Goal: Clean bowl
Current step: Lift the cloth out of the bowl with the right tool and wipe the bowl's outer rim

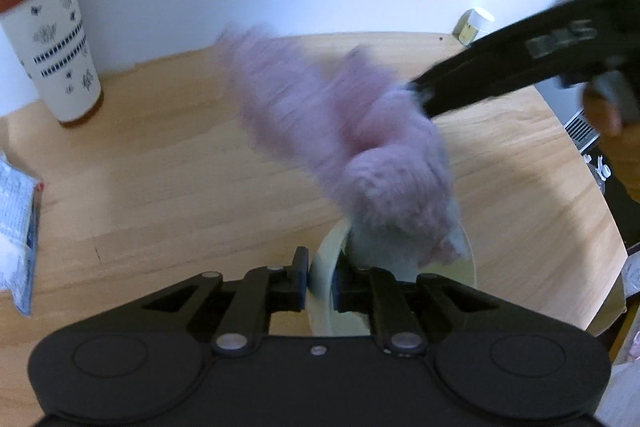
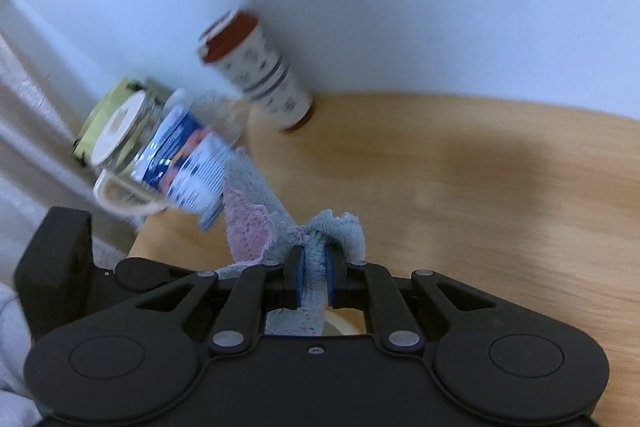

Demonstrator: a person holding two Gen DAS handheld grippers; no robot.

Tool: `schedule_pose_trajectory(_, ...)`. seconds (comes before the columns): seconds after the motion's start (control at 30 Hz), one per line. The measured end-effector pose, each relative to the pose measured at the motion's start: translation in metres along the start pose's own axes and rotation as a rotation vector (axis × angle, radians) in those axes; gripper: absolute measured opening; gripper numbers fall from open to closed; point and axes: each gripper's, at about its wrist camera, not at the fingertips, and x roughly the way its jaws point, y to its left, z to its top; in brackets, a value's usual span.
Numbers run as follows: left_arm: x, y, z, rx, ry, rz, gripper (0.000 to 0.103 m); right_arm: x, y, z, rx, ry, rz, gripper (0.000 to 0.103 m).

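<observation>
- On the wooden table (image 1: 160, 187), a smooth pale board with light grain and a rounded edge, the objects stand in front of a plain white wall.
- The fluffy cloth (image 1: 360, 147), pink-lilac on one side and grey-blue on the other, hangs down into the bowl; it is blurred.
- The bowl (image 1: 324, 267) is pale green, smooth and round, and it sits near the table's edge.
- The left gripper (image 1: 322, 277) has its jaws clamped on the bowl's rim, one finger inside and one outside.
- The right gripper (image 2: 314, 281) has its jaws pressed together on a fold of the cloth.
- A tall white cup (image 1: 56, 43) with a brown lid and small dark printed patterns stands upright near the wall, well apart from the bowl.
- A crinkled plastic packet (image 1: 16, 235) lies at the left edge.
</observation>
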Motion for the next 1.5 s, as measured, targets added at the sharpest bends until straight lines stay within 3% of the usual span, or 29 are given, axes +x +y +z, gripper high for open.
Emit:
schedule_pose_trajectory(0.13, -0.009, -0.013, -0.002, 0.078, -0.024, 0.032, 0.011, 0.035, -0.019, 0.022, 0.108, 0.228, 0.093, 0.012)
schedule_pose_trajectory(0.2, -0.01, -0.016, -0.001, 0.085, -0.028, 0.04, 0.011, 0.048, -0.023, 0.029, 0.085, 0.293, 0.085, 0.012)
schedule_pose_trajectory(0.37, -0.006, -0.014, -0.001, 0.051, -0.018, 0.03, 0.012, 0.057, -0.016, 0.034, -0.021, 0.364, 0.075, 0.012)
schedule_pose_trajectory(0.6, -0.004, -0.001, -0.008, 0.028, -0.003, 0.022, 0.013, 0.062, -0.053, 0.018, 0.133, 0.384, 0.096, 0.012)
schedule_pose_trajectory(0.77, -0.008, 0.006, -0.007, -0.018, -0.019, 0.018, 0.013, 0.064, -0.079, -0.005, 0.198, 0.398, 0.062, 0.012)
schedule_pose_trajectory(1.03, -0.013, 0.012, -0.001, -0.066, -0.045, -0.005, 0.013, 0.056, -0.092, -0.021, 0.273, 0.338, 0.09, 0.012)
schedule_pose_trajectory(1.27, -0.013, 0.009, 0.009, -0.056, -0.059, -0.018, 0.013, 0.05, -0.069, 0.005, 0.236, 0.251, 0.126, 0.012)
schedule_pose_trajectory(1.5, -0.008, 0.005, 0.013, -0.02, -0.055, -0.014, 0.013, 0.063, -0.037, 0.027, 0.102, 0.301, 0.102, 0.012)
